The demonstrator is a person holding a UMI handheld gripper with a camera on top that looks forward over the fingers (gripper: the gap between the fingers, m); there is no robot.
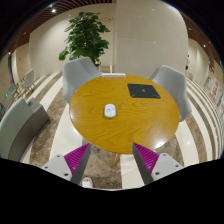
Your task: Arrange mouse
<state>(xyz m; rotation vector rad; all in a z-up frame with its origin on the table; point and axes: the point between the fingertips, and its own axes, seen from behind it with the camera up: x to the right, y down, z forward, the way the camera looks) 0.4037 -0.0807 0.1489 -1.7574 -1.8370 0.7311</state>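
Here's the tool [112,158] held high and back from the counter, its two fingers spread well apart, pink pads [75,157] facing inward, nothing between them. Just beyond the fingertips, the near rim of a round wooden counter [90,130] comes in, sitting on a pale glossy floor [55,140]. Out on the counter, the white mouse [110,110] rests near the middle, clear ahead of the fingers. Farther on, a dark mouse mat [143,91] lies toward the far right side, apart from the mouse. Grey chairs [78,73] ring the counter. Behind them, a leafy green plant [87,35] stands against pale walls.
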